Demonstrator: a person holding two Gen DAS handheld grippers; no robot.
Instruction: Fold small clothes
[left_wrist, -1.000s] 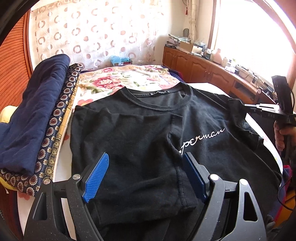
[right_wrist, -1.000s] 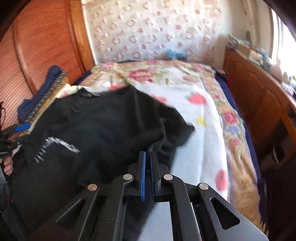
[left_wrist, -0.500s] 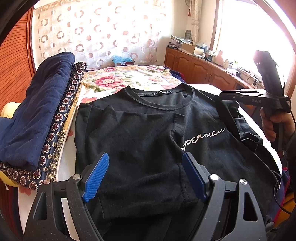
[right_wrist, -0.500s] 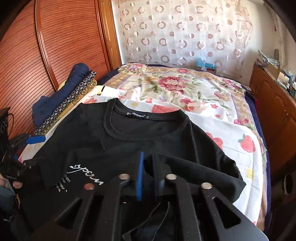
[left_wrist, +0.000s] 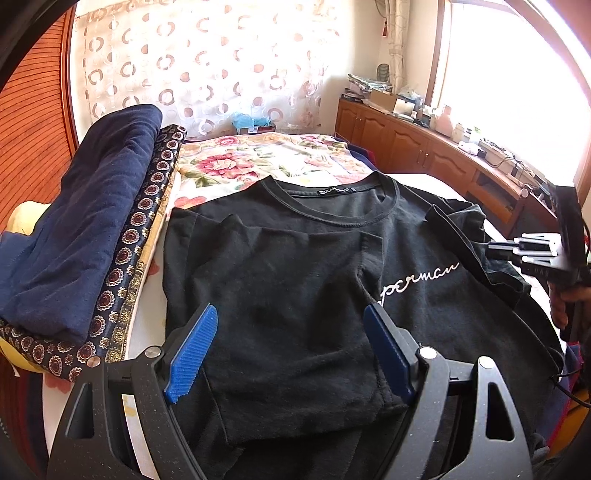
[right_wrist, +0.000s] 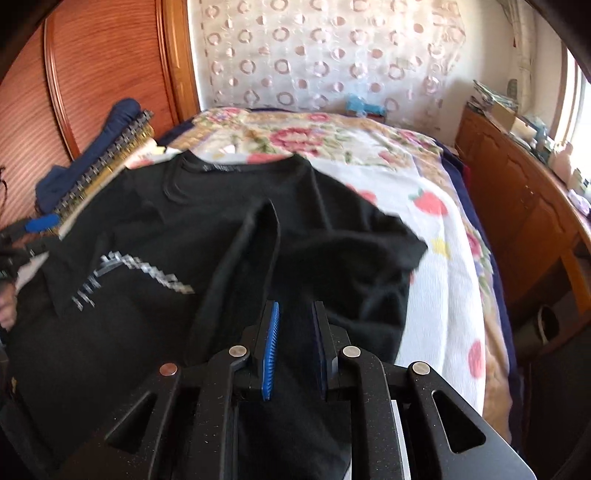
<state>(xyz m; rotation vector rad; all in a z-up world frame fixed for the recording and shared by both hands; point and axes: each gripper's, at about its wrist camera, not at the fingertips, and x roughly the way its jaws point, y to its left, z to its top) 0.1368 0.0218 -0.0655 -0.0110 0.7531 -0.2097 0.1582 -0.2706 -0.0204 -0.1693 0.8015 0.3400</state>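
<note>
A black T-shirt (left_wrist: 295, 266) with white script lies face up on the bed, its left side folded in over the chest. My left gripper (left_wrist: 290, 314) hovers open just above that folded panel, nothing between its blue pads. In the right wrist view the shirt (right_wrist: 166, 221) fills the middle. A raised ridge of the right sleeve (right_wrist: 258, 236) runs out ahead of my right gripper (right_wrist: 296, 306). Its jaws stand a narrow gap apart over black cloth, and the left pad's face is bare. In the left wrist view the right gripper (left_wrist: 495, 246) sits at the sleeve's hem.
A stack of folded navy cloth (left_wrist: 85, 221) over patterned fabric (left_wrist: 140, 229) lies along the shirt's left side. The floral bedspread (left_wrist: 258, 162) stretches beyond the collar. A wooden cabinet (left_wrist: 406, 147) runs along the bed's right side. A hand (left_wrist: 561, 302) holds the right gripper.
The right gripper's jaws went from shut to a narrow gap. It swung up over the shirt's right side, then sank back toward the sleeve. The sleeve now lies rumpled inward. The left gripper stayed put.
</note>
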